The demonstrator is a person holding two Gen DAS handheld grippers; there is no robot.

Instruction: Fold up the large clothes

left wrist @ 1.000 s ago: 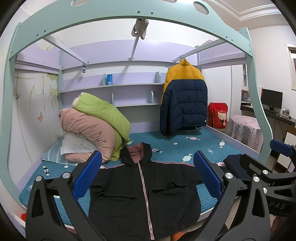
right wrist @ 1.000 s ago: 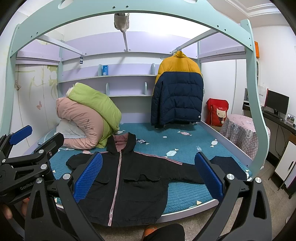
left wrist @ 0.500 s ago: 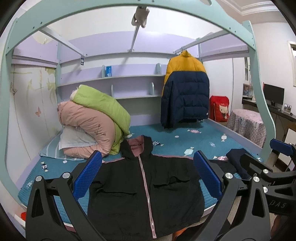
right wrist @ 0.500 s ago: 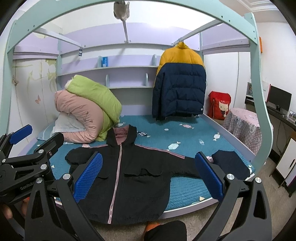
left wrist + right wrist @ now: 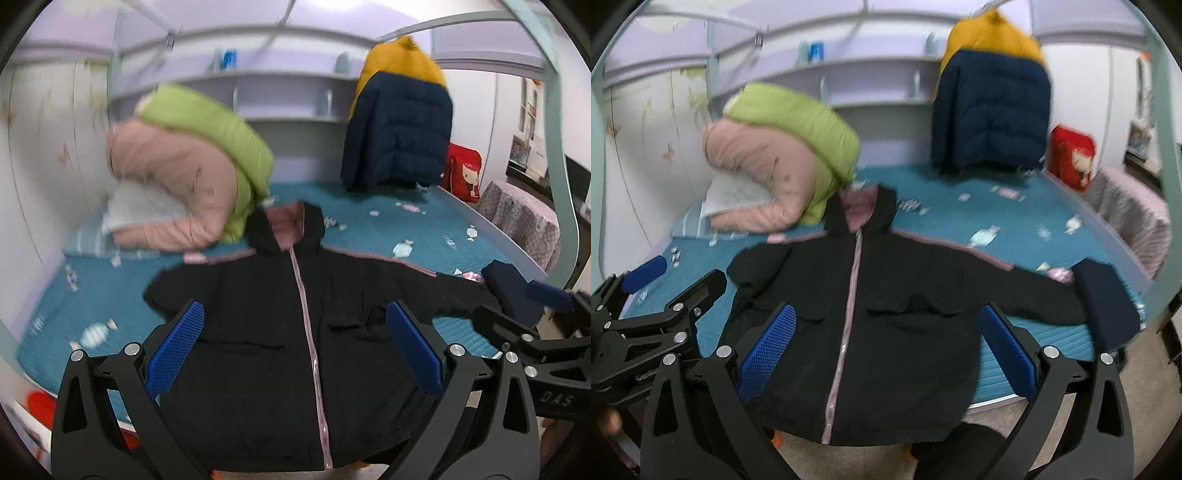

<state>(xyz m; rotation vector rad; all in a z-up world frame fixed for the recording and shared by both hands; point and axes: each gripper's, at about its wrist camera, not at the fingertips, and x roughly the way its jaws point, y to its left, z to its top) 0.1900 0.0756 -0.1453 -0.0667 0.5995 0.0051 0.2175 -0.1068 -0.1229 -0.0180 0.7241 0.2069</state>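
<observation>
Item 1, nearest: my left gripper (image 5: 294,349), jaws spread wide and holding nothing, blue pads (image 5: 174,346) framing the garment from above. My right gripper (image 5: 886,350) was likewise released and empty, poised over the same garment.

Item 2, at 6 o'clock, just beyond the pads: the black hooded jacket (image 5: 886,321), the piece to be folded. It lay front-up on the near half of the teal bedspread (image 5: 960,218), its hem hanging over the bed's front edge. It was zipped shut along a pink placket, with pink piping along the shoulders and a pink hood lining showing. The sleeve toward 3 o'clock lay stretched out, its cuff at a dark blue folded item (image 5: 1108,306); the sleeve toward 9 o'clock looked bunched close to the body.

Progress, by my judgement: no fold made. The jacket was spread out and untouched; both sleeves, the body and the hood all remained to be folded.

Item 3, toward 10 o'clock, farther: a pink and green quilt bundle (image 5: 192,177) on a pillow.

Item 4, toward 1 o'clock, farthest: a yellow and navy puffer coat (image 5: 399,122) hanging at the back of the bed. Both views were blurred, so finer detail was not recorded.
</observation>
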